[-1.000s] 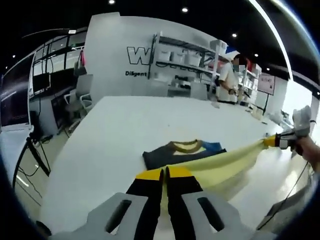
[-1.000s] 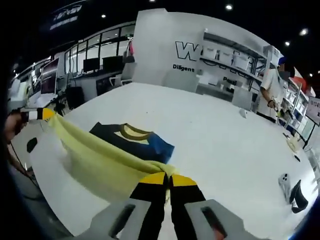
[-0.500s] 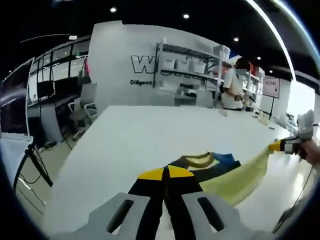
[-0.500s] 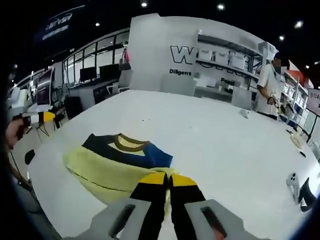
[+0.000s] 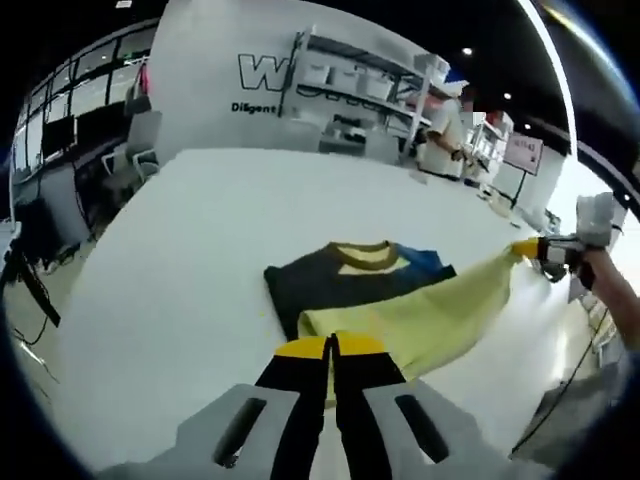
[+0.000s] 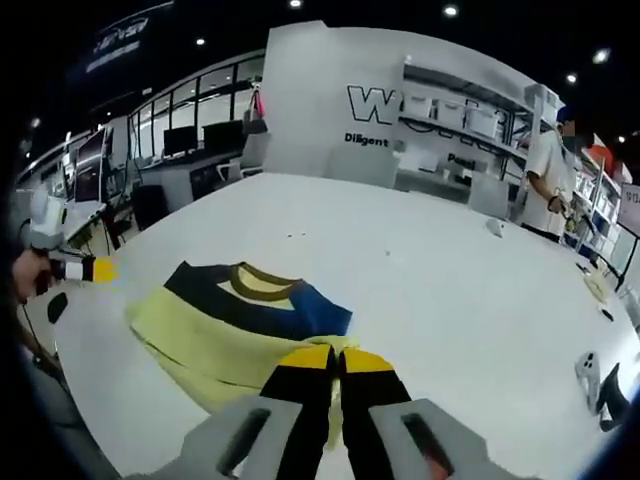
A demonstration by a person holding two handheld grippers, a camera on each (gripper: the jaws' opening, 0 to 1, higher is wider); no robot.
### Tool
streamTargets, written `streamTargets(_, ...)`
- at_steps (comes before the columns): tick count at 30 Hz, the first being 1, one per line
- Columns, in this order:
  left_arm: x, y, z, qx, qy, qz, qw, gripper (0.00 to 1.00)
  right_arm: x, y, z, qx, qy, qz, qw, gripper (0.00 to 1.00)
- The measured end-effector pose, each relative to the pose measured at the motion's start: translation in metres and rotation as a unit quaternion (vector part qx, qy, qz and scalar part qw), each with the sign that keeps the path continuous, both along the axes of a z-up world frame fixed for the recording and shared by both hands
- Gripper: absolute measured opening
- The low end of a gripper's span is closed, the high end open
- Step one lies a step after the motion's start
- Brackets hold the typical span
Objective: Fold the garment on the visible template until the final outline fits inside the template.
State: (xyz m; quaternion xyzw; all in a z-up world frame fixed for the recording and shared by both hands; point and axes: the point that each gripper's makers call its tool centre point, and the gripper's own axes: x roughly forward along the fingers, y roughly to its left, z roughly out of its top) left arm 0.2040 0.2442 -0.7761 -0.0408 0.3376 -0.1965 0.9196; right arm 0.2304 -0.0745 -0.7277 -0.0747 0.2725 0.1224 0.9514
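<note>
The garment (image 5: 390, 300), a yellow T-shirt with dark and blue shoulders and a brown collar, lies on the white table (image 5: 170, 260) directly ahead of both grippers. In the left gripper view the left gripper (image 5: 330, 349) has its yellow-tipped jaws pressed together on the near yellow hem, and the cloth runs from there out to the right, where the right gripper (image 5: 528, 248) pinches the far corner of the hem, held in a hand (image 5: 600, 275). In the right gripper view the right gripper (image 6: 329, 358) is closed on the yellow edge just at its tips, and the left gripper (image 6: 92, 269) sits at the far left edge of the garment (whether it touches the cloth there is too small to tell).

Compared with half a second ago, the left gripper view shows more of the shirt: the yellow lower part now lies spread ahead of the jaws instead of trailing off to the right, and the collar end sits farther up the table. In the right gripper view the shirt keeps nearly the same flat outline.

Beyond the table stand a white wall with lettering (image 6: 375, 105), shelving (image 5: 350, 75), and a person (image 5: 440, 130) at a bench. A small dark and white object (image 6: 600, 380) lies at the table's right edge.
</note>
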Motion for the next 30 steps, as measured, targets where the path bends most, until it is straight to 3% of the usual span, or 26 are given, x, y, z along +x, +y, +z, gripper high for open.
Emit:
streamTargets(3, -0.009, -0.019, -0.019, -0.011, 0.016, -0.041, 0.999, 0.25, -0.001, 0.0, -0.002, 0.002, 0.003, -0.001, 1.0, 0.0)
streamTargets(8, -0.014, -0.035, -0.034, -0.01, 0.034, -0.063, 0.9974, 0.24, -0.001, 0.0, -0.003, 0.002, 0.004, -0.001, 1.0, 0.0)
streamTargets(16, -0.006, -0.03, -0.051, 0.023, 0.034, -0.065, 0.9971, 0.31, -0.005, 0.0, -0.005, 0.004, 0.007, -0.002, 1.0, 0.0)
streamTargets(23, 0.001, -0.034, -0.061, 0.016, 0.042, -0.056, 0.9974, 0.23, -0.006, 0.0, -0.007, 0.004, 0.01, -0.003, 0.9999, 0.0)
streamTargets(25, 0.003, -0.035, -0.064, 0.008, 0.05, -0.049, 0.9975, 0.03, -0.006, 0.0, -0.007, 0.005, 0.011, -0.004, 0.9999, 0.0)
streamTargets(30, 0.002, -0.033, -0.063, -0.01, 0.055, -0.034, 0.9979, 0.0, -0.008, -0.001, -0.009, 0.004, 0.014, -0.006, 0.9999, 0.0)
